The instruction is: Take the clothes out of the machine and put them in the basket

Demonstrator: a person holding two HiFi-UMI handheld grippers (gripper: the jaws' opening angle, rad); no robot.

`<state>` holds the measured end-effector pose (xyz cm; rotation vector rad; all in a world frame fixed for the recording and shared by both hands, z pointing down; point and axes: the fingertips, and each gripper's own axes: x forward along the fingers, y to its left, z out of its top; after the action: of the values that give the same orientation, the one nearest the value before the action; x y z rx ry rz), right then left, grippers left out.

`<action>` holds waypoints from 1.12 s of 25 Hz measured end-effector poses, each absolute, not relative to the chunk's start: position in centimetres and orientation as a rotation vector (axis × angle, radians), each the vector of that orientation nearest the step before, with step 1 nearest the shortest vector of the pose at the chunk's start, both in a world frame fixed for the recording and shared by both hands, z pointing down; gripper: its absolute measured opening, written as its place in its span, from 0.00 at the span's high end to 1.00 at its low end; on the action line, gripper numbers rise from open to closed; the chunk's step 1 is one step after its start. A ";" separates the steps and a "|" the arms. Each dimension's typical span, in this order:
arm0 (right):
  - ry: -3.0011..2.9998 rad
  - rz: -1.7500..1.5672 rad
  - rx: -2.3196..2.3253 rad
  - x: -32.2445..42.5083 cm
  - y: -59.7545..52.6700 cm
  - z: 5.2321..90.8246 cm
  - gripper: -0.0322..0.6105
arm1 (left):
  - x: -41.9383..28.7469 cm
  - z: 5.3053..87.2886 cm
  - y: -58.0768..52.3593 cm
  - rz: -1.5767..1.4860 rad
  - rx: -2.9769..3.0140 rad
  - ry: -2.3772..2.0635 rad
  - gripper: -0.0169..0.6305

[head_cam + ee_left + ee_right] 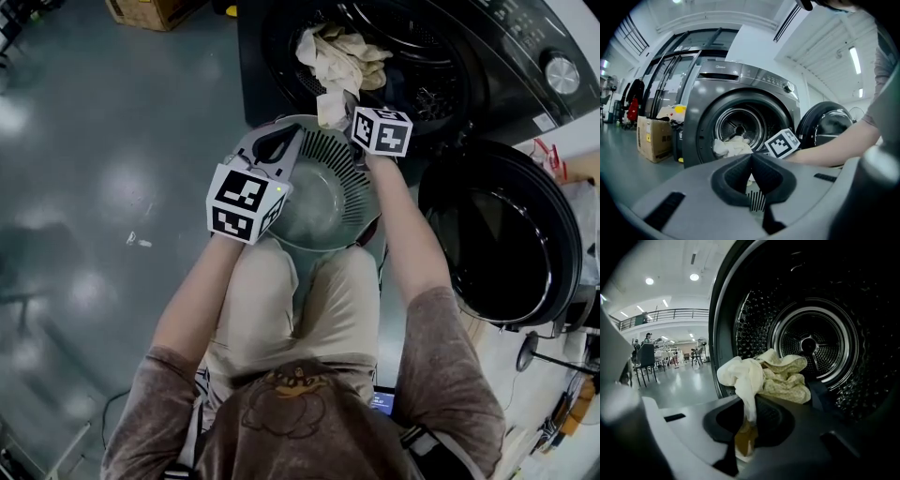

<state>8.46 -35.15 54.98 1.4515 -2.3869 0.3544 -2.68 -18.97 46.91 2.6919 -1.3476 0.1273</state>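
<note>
Down between my knees, only the head view shows the whole pale, round, slotted plastic basket (328,150), sitting just short of the dark grey front-loading washing machine (708,93). The left gripper view catches merely a strip of its slats. That view alone shows the machine's full front panel, and beside it a brown cardboard box (654,138), which the head view clips at its top edge. Only the right gripper view looks deep into the perforated steel drum (811,341).

I count one basket, one machine with its one round door (497,234) swung open at the right, one box, and two grippers with one marker cube each. Two pale cloths lie heaped on the lip of the drum's mouth: a cream cotton cloth (743,376) and, behind it, a crumpled pale yellow patterned cloth (787,380).

My left gripper (751,158) has its jaws drawn together at the basket's far rim, with the slatted wall showing between the pads. My right gripper (752,401), further out at the machine's mouth, is clamped on a hanging tail of the cream cloth. The rest of that cloth lies with the heap on the drum's lip.
</note>
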 end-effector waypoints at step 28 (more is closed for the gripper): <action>-2.531 0.416 1.189 8.1 -11.7 54.6 0.90 | -1.1 46.3 -17.9 0.157 2.729 -1.402 0.96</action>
<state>8.09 -11.69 54.60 1.1892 -2.5308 0.4157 -1.10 -17.95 46.27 2.7288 -1.4016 0.1574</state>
